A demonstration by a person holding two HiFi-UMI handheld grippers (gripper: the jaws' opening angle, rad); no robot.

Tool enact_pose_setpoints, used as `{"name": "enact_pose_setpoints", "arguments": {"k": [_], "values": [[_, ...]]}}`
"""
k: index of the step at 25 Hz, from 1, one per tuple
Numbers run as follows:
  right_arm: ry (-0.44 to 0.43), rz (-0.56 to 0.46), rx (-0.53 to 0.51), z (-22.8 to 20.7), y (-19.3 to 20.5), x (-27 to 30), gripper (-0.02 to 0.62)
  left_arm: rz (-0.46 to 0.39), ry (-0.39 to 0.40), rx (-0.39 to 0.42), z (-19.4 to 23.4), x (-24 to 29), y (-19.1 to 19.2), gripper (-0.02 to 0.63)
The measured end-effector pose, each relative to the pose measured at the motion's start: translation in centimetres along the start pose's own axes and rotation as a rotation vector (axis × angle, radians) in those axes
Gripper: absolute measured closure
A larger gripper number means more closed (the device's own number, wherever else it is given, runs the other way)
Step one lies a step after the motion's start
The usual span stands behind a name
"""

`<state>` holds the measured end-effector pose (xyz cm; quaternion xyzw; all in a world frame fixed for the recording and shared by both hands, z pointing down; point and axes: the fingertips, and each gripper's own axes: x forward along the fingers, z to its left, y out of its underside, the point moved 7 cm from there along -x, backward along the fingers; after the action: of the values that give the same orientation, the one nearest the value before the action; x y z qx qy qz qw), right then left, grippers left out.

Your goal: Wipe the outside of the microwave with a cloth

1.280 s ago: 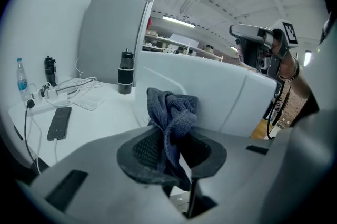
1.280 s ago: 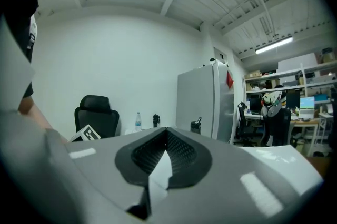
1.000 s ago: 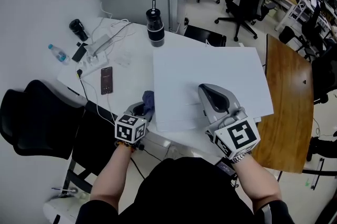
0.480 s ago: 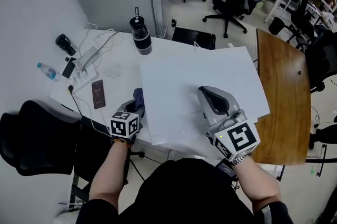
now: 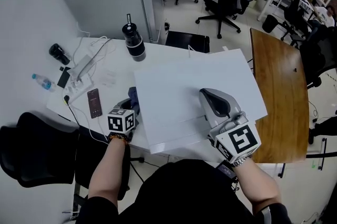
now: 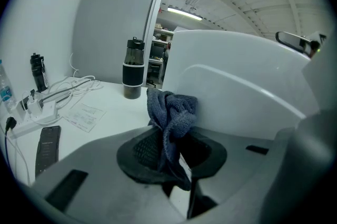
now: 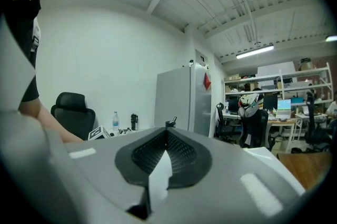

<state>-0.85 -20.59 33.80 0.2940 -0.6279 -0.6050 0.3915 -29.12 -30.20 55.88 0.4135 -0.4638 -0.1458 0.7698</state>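
Microwave (image 5: pixel 195 102), one white box, fills the middle of the surface (image 5: pixel 113 62). Two grippers attend it. The right gripper (image 7: pixel 164 157) is over its top, jaws clenched on nothing, probably to steady the box. The left gripper (image 6: pixel 171 150) sits at its left wall, jaws grasping the one blue cloth (image 6: pixel 172 110), bunched against that wall for wiping. Left of the microwave are one black flask (image 5: pixel 134 41) and one phone (image 5: pixel 95 103).

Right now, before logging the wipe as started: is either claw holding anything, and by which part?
The left claw grips the blue cloth at a bunched middle fold; the right claw is shut and empty.
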Motion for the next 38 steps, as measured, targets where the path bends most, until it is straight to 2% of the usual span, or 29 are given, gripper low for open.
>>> {"name": "enact_pose_setpoints", "arguments": {"k": [11, 17, 22, 27, 32, 38], "values": [[0.04, 0.02, 0.0, -0.8, 0.0, -0.2, 0.594, 0.005, -0.015, -0.024, 1.9, 2.0, -1.5, 0.517], [-0.015, 0.06, 0.004, 0.1, 0.2, 0.5, 0.594, -0.039, -0.03, -0.018, 2.3, -0.5, -2.8, 0.517], [-0.123, 0.087, -0.014, 2.4, -0.1, 2.2, 0.592, -0.108, 0.007, 0.047, 2.1, -5.8, -4.8, 0.517], [-0.291, 0.098, -0.049, 5.5, -1.0, 4.0, 0.491, -0.164, 0.107, 0.182, -0.5, -11.9, -7.0, 0.515], [-0.482, 0.1, -0.066, 8.8, -1.7, 5.2, 0.408, -0.261, 0.262, 0.284, -4.6, -17.3, -8.9, 0.515], [-0.679, 0.082, -0.099, 12.7, -2.6, 5.2, 0.352, -0.333, 0.456, 0.376, -9.5, -22.2, -9.7, 0.515]]}}
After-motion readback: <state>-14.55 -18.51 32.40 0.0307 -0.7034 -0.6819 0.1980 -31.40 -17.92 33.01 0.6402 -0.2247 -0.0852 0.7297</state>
